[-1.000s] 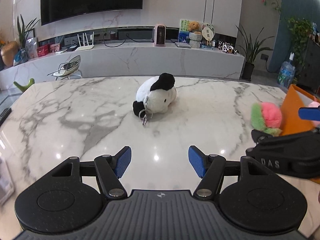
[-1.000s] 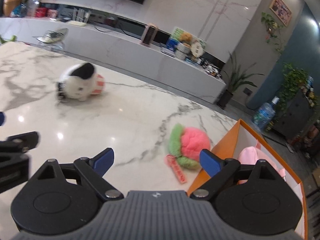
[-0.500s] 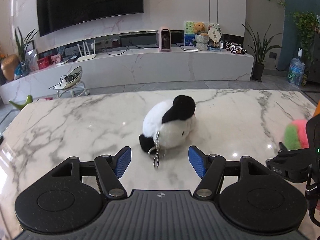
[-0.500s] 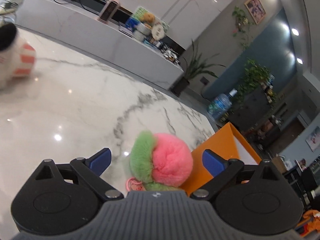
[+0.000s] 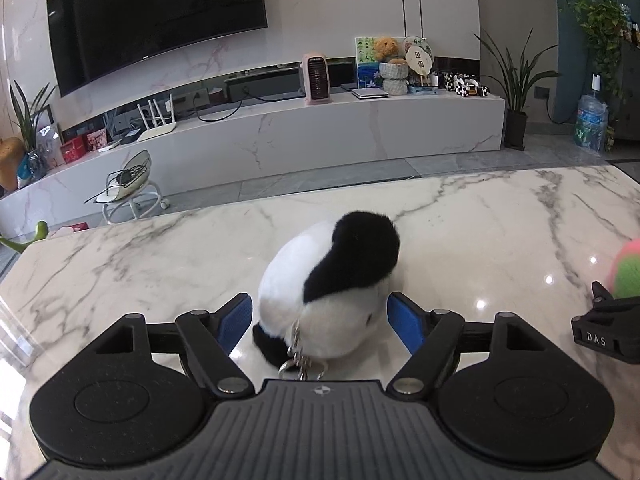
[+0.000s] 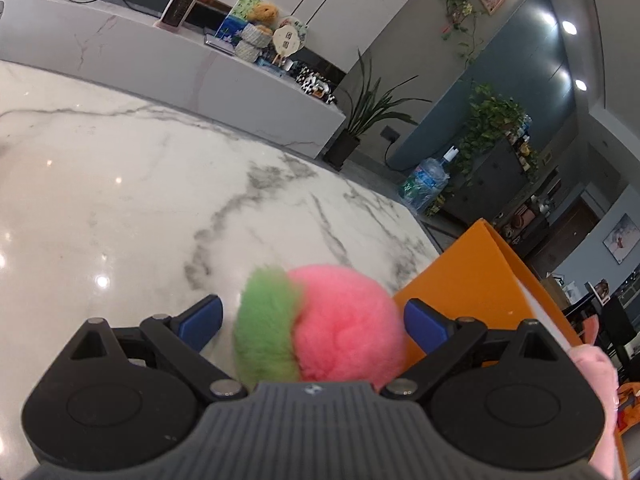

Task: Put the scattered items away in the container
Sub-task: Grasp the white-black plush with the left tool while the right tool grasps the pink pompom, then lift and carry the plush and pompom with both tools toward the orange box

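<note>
Our left black two-finger gripper (image 5: 320, 320) has blue ribbed pads (image 5: 236, 322), silver screws (image 5: 230, 385) and two big round black discs (image 5: 116, 402) beside a grey ridged middle with a small white mark. Our right black two-finger gripper (image 6: 313, 322) looks the same. Seen from the left one, its side reads "DAS" in white letters.

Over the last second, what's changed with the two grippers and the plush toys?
Both grippers closed in: the left gripper, its jaws opening, now straddles the panda plush; the right gripper now straddles the pink and green plush. Neither is gripped yet. Both toys stayed on the marble table, beside the orange container.
</note>
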Motion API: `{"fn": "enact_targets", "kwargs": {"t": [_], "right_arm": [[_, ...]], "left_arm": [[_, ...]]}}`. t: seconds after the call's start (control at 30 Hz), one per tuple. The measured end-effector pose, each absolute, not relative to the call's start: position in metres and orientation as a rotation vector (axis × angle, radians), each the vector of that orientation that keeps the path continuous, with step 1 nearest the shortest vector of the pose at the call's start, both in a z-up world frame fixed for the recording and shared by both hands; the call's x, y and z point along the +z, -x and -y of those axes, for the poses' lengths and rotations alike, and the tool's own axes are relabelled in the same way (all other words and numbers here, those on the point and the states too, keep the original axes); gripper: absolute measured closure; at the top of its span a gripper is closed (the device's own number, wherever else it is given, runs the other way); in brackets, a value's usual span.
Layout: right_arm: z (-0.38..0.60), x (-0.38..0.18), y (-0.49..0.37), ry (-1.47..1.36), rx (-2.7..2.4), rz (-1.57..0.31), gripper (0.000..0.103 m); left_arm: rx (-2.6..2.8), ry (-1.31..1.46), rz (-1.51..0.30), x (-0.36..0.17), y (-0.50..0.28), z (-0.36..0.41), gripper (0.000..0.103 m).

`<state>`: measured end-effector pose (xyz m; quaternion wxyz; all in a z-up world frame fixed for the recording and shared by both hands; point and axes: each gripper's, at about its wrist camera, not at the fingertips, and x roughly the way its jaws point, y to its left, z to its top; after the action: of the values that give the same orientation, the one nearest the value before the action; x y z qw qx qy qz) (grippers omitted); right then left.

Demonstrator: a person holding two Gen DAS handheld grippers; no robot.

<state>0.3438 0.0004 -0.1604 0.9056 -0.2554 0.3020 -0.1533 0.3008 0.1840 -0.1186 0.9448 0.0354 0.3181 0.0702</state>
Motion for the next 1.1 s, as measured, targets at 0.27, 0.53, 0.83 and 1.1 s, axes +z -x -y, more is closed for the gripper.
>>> {"fn": "enact_targets", "kwargs": {"t": [0.27,0.53,0.83,1.1], "right_arm": [[0.007,-0.16,-0.35,0.447,-0.269,-0.621,0.03],[0.002,-0.163,-0.351,0.455,-0.218,-0.611,0.062],[-0.007,-0.153,-0.33,0.432,-0.128,-0.567,0.075],[-0.013,-0.133,-0.295,0.401,-0.037,-0.563,0.094]], "left_arm": [[0.135,-0.108,-0.667,-0.132,-0.32,-0.186,0.013],[0.126,-0.102,-0.666,-0.14,-0.329,-0.187,0.013],[0.121,-0.109,-0.682,-0.135,-0.311,-0.184,0.024],[0.141,-0.08,-0.695,-0.119,-0.266,-0.181,0.026]]}}
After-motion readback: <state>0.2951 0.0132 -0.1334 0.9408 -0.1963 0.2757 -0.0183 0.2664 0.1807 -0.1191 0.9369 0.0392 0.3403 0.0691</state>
